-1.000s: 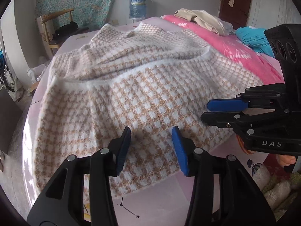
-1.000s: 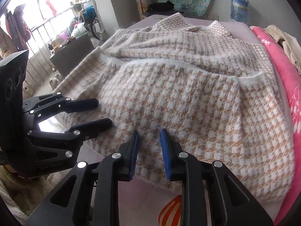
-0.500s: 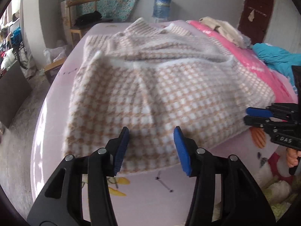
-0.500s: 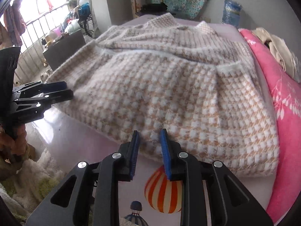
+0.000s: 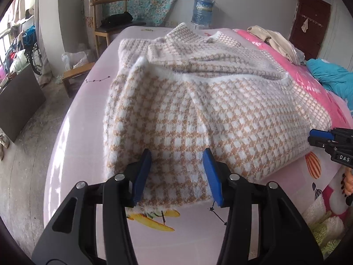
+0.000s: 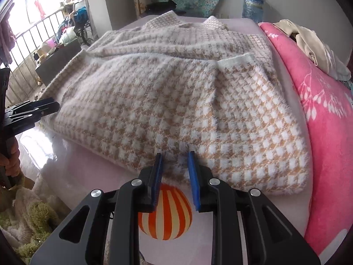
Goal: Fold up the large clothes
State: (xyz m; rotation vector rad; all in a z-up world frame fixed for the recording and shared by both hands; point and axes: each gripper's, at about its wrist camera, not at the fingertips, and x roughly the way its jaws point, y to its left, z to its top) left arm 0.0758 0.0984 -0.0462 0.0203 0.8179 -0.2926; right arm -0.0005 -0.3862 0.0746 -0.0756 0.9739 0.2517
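Here the checked tan-and-white sweater [image 5: 211, 110] lies spread on the bed, its near hem folded over toward the grippers; the left gripper [image 5: 177, 172] stands with its blue pads moderately apart, the hem's left corner lying between and under them, though no pad visibly presses on the knit; the right gripper [image 6: 174, 170] keeps its pads narrowly apart, just at the hem's edge, with a tuft of fabric showing in the gap and nothing clamped. In the left view the right gripper's tip [image 5: 326, 137] sits beside the sweater's right corner; in the right view the left gripper [image 6: 33, 108] sits at the left edge.

The bed sheet [image 5: 88, 132] is pale pink, printed with a striped balloon [image 6: 164, 212] directly under the right pads; a pink blanket [image 6: 320, 101] runs along the right side; a wooden chair [image 5: 106, 19] and a water bottle [image 5: 203, 11] stand by the far wall.

Compared with a second ago, both grippers have drawn back and apart toward the sweater's near corners; more bare sheet now shows beneath them.
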